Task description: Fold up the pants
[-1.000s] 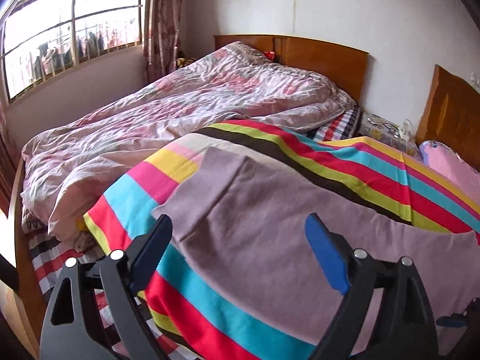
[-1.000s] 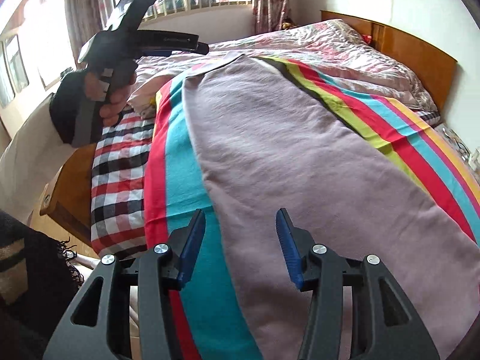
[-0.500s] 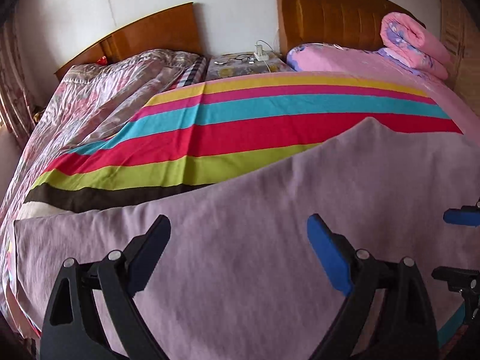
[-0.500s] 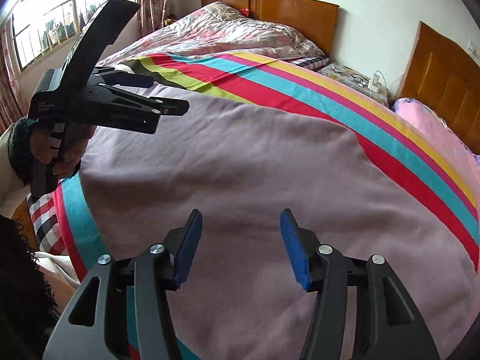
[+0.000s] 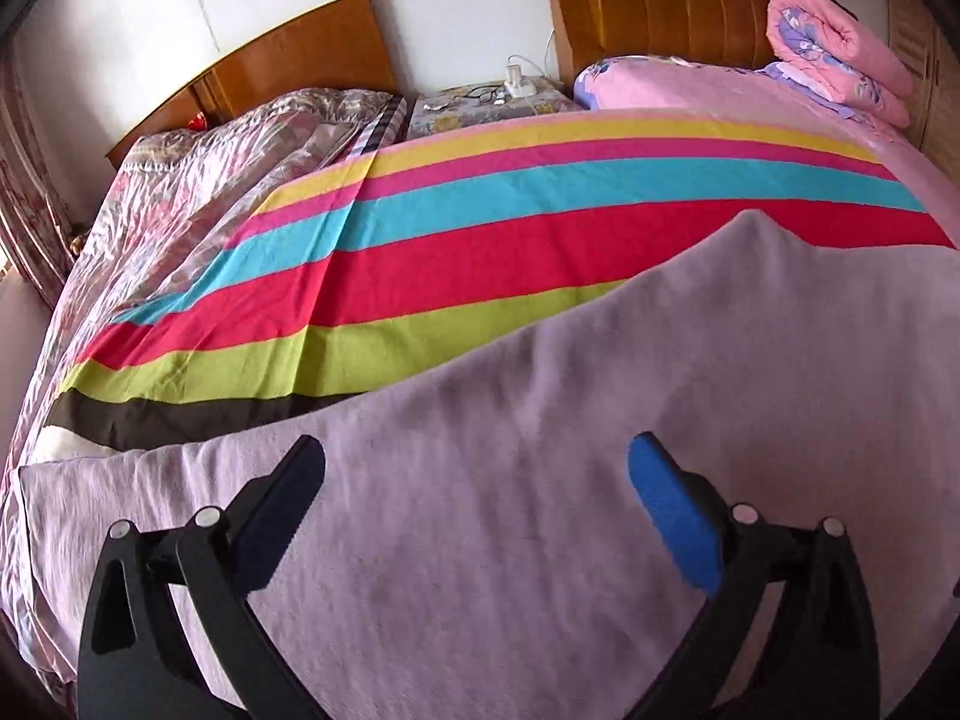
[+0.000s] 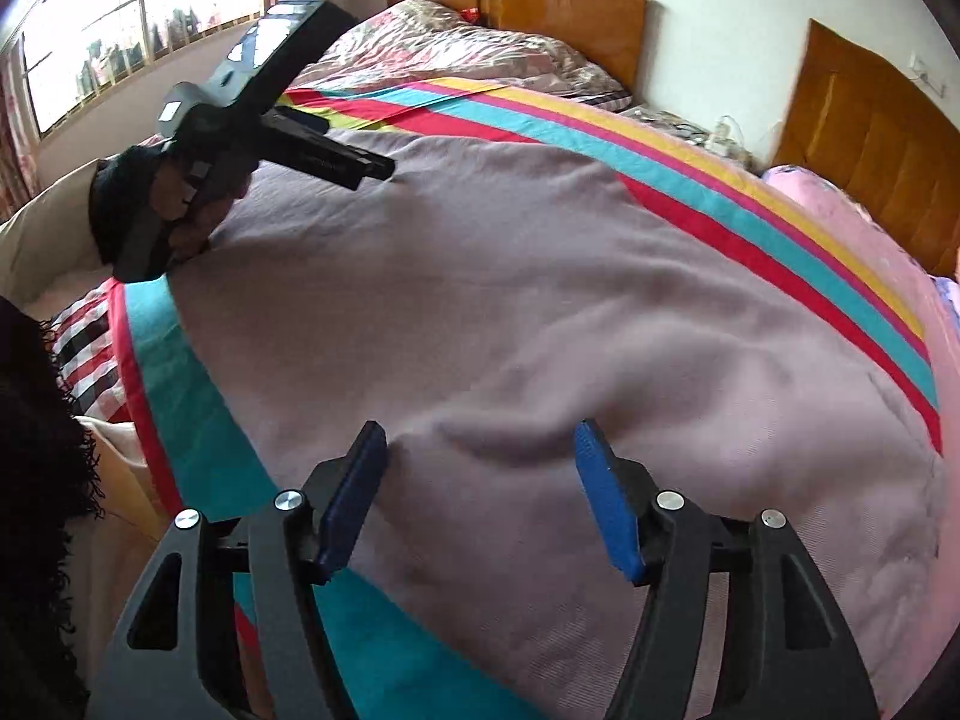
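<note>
Holding our left gripper (image 5: pixel 474 516) wide over the pants (image 5: pixel 540 480), we grip nothing; its blue pads (image 5: pixel 672 516) hover above the mauve cloth. Our right gripper (image 6: pixel 477 480) is likewise spread wide, with a raised fold of the pants between its fingers. The pants lie flat along the near edge of the bed, on a striped blanket (image 5: pixel 480 276). Farther out, a floral quilt (image 5: pixel 240 168) covers the bed's far left corner, below the wooden headboard (image 5: pixel 288 60).
</note>
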### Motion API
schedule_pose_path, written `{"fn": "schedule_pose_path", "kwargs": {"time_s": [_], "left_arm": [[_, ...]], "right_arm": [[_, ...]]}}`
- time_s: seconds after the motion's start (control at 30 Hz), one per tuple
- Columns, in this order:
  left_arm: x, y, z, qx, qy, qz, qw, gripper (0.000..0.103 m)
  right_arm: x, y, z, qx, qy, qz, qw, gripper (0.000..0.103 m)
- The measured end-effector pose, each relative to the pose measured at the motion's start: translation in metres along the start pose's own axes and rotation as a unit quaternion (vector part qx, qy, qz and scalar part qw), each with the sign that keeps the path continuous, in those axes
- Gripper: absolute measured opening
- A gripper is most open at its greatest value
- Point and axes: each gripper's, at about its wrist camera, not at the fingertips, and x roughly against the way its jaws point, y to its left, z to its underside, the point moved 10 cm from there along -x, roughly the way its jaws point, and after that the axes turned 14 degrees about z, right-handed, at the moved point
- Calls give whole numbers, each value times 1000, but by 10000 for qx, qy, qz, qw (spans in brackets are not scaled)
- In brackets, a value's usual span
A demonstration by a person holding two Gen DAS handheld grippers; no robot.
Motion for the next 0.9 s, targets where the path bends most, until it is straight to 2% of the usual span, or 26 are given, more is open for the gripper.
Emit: {"fn": "schedule_pose_path", "kwargs": {"time_s": [0.07,0.13,0.27,0.33,0.37,0.47,0.57,0.67,0.77,0.83,0.9], "left_arm": [[8,-32,-16,-233,-203,241,9992,101],[8,-71,-28,-629,-264,430,9967,102],[-24,-139,-42,-1164,-153,715,9905,102],[-44,-159,-43,-1242,-13,807,9890,102],[-53,-166,-41,-1281,57,794,9886,102],[-60,-174,-41,-1409,89,620,9880,102],[-65,-174,-40,-1293,145,744,9887,102],[-64,-172,-39,-1198,148,799,9895,102],[-65,-173,-39,-1201,119,758,9898,102],[-64,-174,-39,-1187,115,758,9900,102],[-65,-173,-38,-1129,135,815,9902,102]], "right_arm": [[4,-31,1,-351,-78,273,9990,65],[0,-63,8,-552,64,639,9964,65],[-15,-111,30,-700,493,1193,9892,65],[-21,-127,48,-607,768,1428,9849,72],[-21,-130,55,-607,774,1293,9867,73],[-10,-136,73,-682,718,996,9901,73],[-3,-137,82,-661,656,808,9924,73],[3,-137,82,-625,646,876,9921,73],[16,-146,80,-723,546,1198,9887,74],[19,-150,86,-958,513,1122,9877,74],[17,-149,96,-874,528,1082,9889,74]]}}
